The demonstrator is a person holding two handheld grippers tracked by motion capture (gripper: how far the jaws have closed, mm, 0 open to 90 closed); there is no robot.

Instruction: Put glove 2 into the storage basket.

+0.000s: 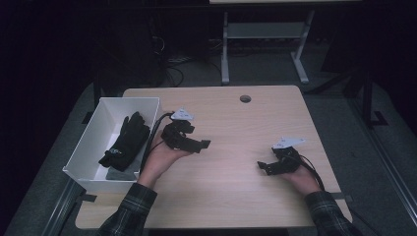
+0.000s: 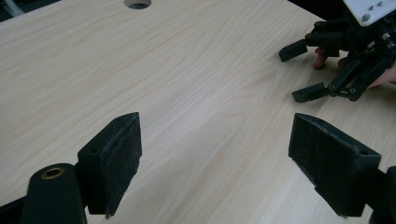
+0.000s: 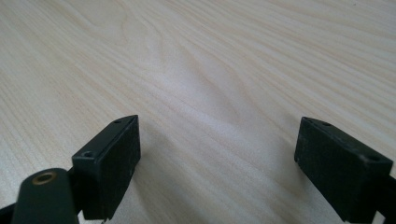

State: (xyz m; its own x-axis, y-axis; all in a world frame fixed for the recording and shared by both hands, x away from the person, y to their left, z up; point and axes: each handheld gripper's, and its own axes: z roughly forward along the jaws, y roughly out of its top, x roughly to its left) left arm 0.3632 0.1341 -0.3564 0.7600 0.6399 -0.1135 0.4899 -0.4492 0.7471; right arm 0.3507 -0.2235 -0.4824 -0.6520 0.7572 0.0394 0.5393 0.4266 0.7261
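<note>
- The left gripper (image 1: 196, 142) is held over the wooden table (image 1: 236, 123), just right of the white bin (image 1: 147, 105); its jaws are spread wide with nothing between them.
- The right gripper (image 1: 263, 167) is held low at the table's near right, jaws likewise parted and bare wood seen between them.
- A black glove (image 1: 123, 142) is seen lying inside the bin at the table's left edge, untouched by either gripper.
</note>
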